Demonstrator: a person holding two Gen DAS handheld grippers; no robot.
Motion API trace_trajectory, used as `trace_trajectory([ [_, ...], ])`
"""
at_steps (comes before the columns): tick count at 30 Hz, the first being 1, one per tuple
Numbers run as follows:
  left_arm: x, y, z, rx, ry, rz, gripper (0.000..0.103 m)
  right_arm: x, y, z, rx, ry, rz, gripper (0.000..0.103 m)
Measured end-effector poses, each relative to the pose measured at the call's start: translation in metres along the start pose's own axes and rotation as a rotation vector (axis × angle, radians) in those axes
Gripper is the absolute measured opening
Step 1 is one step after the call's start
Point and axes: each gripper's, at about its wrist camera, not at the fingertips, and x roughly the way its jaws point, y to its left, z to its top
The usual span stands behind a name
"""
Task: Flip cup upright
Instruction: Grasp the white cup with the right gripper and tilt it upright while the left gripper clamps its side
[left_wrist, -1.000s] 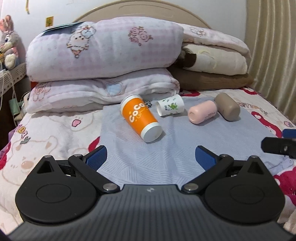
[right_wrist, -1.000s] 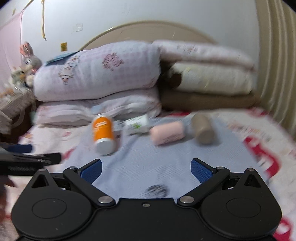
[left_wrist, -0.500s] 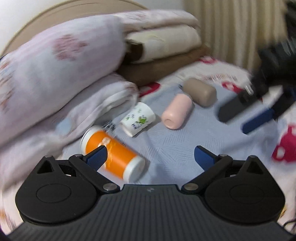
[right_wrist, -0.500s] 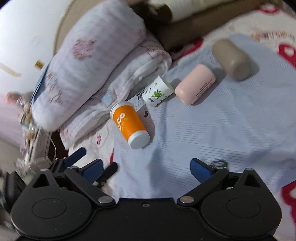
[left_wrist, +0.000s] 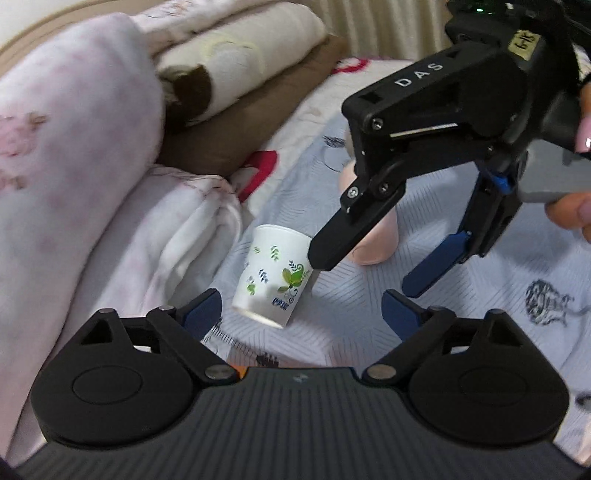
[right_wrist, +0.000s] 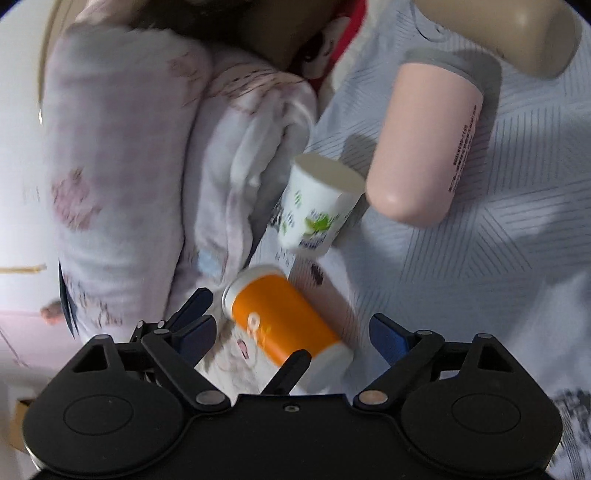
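Observation:
A small white paper cup with green leaf print (left_wrist: 274, 280) lies on its side on the blue-grey cloth (left_wrist: 498, 295), also seen in the right wrist view (right_wrist: 319, 210). An orange cup with white ends (right_wrist: 284, 325) lies on its side near it. My left gripper (left_wrist: 301, 312) is open, its fingers either side of the white cup's near end. My right gripper (right_wrist: 291, 326) is open above the orange cup; in the left wrist view it (left_wrist: 373, 273) hovers just right of the white cup, one fingertip (left_wrist: 325, 254) close to it.
A pink cylinder (right_wrist: 428, 147) and a beige cylinder (right_wrist: 517, 33) lie on the cloth beyond the cups. Folded pink and white quilts (left_wrist: 92, 166) and a brown blanket (left_wrist: 236, 122) are stacked at the left and back. A curtain (left_wrist: 388, 26) hangs at the far right.
Both grippers have swung in close over the cups. The left one now has the white cup between its open fingers, and the right one has come down beside it.

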Motion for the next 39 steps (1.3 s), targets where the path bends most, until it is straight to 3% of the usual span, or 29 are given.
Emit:
trace_trajectory([
  [3,0.016,0.009,0.004,0.058,0.009,-0.042,0.086,0.01,-0.01,0.011,0.02,-0.016,0.049,0.088],
  [7,0.031,0.026,0.012,0.08,0.022,-0.125,0.085,0.033,-0.018,0.023,0.041,-0.017,0.102,0.073],
  [10,0.042,0.035,0.015,0.106,0.043,-0.154,0.085,0.044,-0.028,0.029,0.068,-0.03,0.113,0.068],
  [16,0.063,0.046,0.021,0.12,0.099,-0.24,0.085,0.05,-0.04,0.037,0.058,-0.066,0.11,0.067],
  [26,0.083,0.048,0.019,0.118,0.157,-0.249,0.085,0.055,-0.04,0.037,-0.016,-0.108,0.086,0.067],
  [28,0.084,0.052,0.018,0.072,0.164,-0.258,0.08,0.056,-0.043,0.037,-0.013,-0.116,0.076,0.067],
  [30,0.083,0.055,0.018,0.031,0.163,-0.273,0.064,0.057,-0.047,0.035,-0.01,-0.116,0.062,0.067],
  [39,0.072,0.055,0.02,-0.066,0.146,-0.313,0.052,0.055,-0.044,0.029,-0.089,-0.168,0.0,0.067],
])
